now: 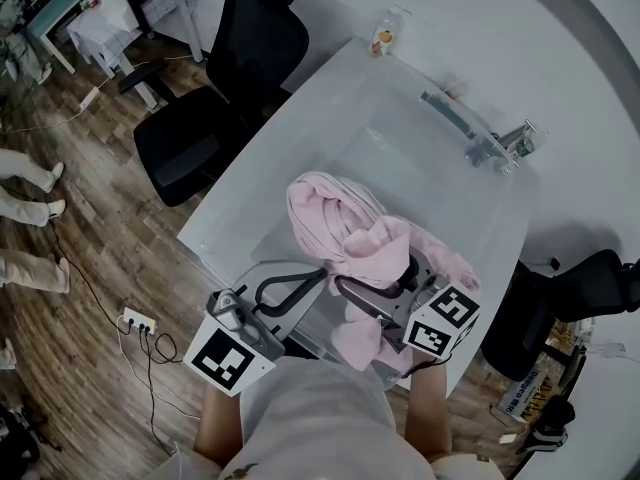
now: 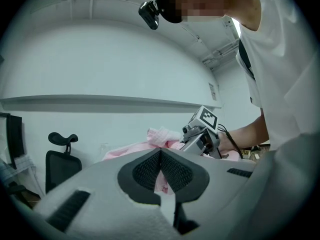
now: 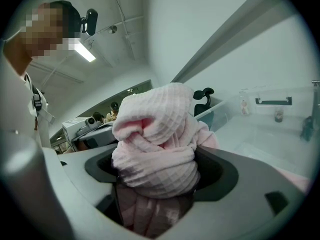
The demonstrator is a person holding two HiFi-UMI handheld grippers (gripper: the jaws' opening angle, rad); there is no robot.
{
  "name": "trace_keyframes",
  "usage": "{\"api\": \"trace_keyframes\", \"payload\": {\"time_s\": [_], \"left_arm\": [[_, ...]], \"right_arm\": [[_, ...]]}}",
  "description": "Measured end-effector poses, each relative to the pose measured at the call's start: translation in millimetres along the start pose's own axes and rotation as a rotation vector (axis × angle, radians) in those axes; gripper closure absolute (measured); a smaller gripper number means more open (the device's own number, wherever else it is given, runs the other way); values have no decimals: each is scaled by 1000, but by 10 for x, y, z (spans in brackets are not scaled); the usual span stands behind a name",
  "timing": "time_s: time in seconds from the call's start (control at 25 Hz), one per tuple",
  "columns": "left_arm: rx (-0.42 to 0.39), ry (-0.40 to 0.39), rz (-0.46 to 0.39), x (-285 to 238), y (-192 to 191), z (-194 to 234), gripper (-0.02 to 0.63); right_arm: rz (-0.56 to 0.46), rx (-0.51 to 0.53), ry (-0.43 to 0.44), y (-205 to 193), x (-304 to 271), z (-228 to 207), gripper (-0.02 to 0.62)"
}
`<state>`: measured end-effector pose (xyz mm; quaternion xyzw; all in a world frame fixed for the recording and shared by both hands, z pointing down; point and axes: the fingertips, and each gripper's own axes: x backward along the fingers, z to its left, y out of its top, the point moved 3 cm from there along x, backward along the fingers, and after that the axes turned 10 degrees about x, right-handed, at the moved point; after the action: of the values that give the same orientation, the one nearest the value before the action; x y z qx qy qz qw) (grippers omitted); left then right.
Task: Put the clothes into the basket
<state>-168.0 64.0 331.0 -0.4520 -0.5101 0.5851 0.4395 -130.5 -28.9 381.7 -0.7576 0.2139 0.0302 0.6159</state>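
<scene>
A pink waffle-weave cloth point(image 1: 335, 218) is bunched up in a heap at the near end of a large clear plastic rectangular basket point(image 1: 300, 118), which stands on a white round table point(image 1: 560, 58). Both tools meet the cloth at the edge closest to the person. The right gripper point(image 1: 400, 276) comes in from the near right side, and its jaws stand wide apart, clamped round a thick twisted wad of the cloth. In the right gripper view that wad point(image 3: 155, 154) fills the whole gap between the dark pads of the right gripper point(image 3: 155, 170), bulges up above them and hangs down below them. A looser flap of the same cloth drapes over the gripper's body towards the person. The left gripper point(image 1: 320, 274) reaches in from the near left, with its tips at the lower left fringe of the heap. In the left gripper view its ribbed black pads come together at the tips of the left gripper point(image 2: 160, 156), with a thin strip of pink cloth point(image 2: 161, 180) nipped between them. The main heap point(image 2: 160, 134) rises just beyond. Whether the heap rests on the basket's floor or is lifted clear of it cannot be told. A black office chair point(image 1: 230, 78) stands on the wooden floor beside the table.
</scene>
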Motion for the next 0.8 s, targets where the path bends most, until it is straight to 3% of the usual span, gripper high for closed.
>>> {"api": "trace_keyframes", "payload": {"time_s": [0.24, 0.8], "left_arm": [[24, 42, 7, 87, -113, 61, 601], [82, 92, 19, 261, -337, 143, 601]], "right_arm": [[72, -13, 51, -192, -219, 41, 178], [387, 24, 93, -880, -502, 8, 176]]}}
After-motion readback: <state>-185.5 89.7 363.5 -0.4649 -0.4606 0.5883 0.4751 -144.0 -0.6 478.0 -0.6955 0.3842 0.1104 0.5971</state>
